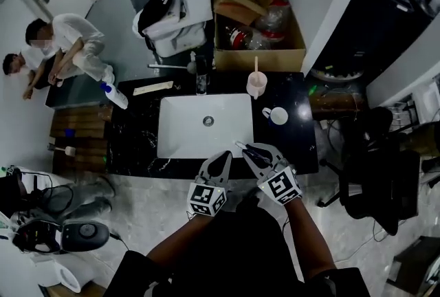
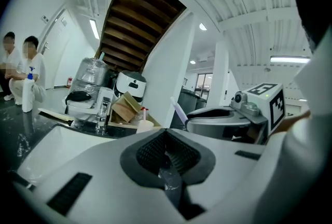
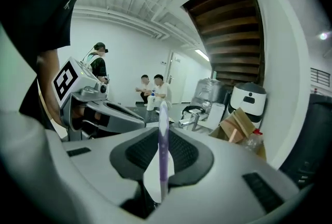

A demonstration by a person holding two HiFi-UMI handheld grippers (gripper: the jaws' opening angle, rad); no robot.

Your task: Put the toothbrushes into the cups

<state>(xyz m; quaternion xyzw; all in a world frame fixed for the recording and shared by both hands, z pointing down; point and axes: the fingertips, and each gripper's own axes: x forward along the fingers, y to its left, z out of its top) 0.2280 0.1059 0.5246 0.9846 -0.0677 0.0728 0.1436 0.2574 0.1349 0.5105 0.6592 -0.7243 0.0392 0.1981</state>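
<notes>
in front of the sink [image 1: 206, 137], your right tongs [image 1: 249, 150] clamp a toothbrush [image 3: 163, 145], likely light, stiff, slick; grip mid-handle. left tongs [image 1: 225, 157] together, empty. cups [image 1: 256, 85] beyond the sink.

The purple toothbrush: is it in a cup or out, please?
Out: the purple toothbrush is clamped in the right hand-held gripper.

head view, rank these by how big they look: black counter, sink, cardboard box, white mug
1. black counter
2. sink and cardboard box: about alike, too close to rank
3. white mug
</notes>
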